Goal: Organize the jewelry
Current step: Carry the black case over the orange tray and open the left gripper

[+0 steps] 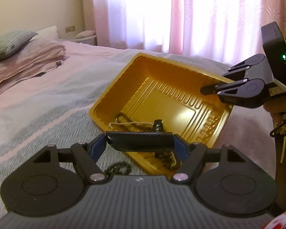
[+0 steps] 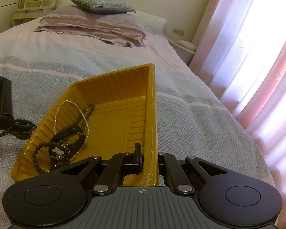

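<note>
Right claw (image 2: 149,164) clamped on gold tray (image 2: 112,114) rim, tilting it; left claw (image 1: 140,143) grips black bar (image 1: 140,140) on bed (image 2: 190,118).

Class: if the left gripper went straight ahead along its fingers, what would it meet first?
Probably the jewelry piled in the gold tray, just past the black object held in the left gripper; depth is unclear.

One gold tray (image 2: 112,87) is counted, holding one pearl necklace (image 2: 56,114), one wristwatch (image 2: 58,149) and at least one dark bead strand (image 2: 36,158). One further dark bead strand (image 2: 21,126) is seen on the bed (image 2: 190,118). One pillow (image 2: 101,2) is counted.
</note>
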